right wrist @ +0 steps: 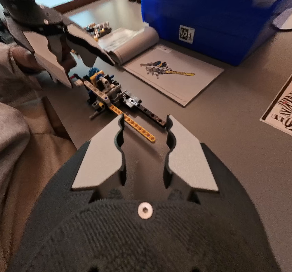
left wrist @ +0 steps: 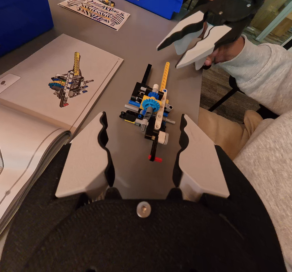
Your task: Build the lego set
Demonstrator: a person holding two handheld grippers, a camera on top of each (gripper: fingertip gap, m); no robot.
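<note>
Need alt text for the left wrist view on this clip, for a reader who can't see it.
A partly built lego assembly of black, yellow, white and blue pieces lies on the grey table, beyond the open, empty jaws of the left gripper. An open instruction booklet lies to its left; the right gripper, empty, hovers beyond it.

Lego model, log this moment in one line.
model: on table, ungrasped | left hand-held gripper: open | right hand-held gripper: open
</note>
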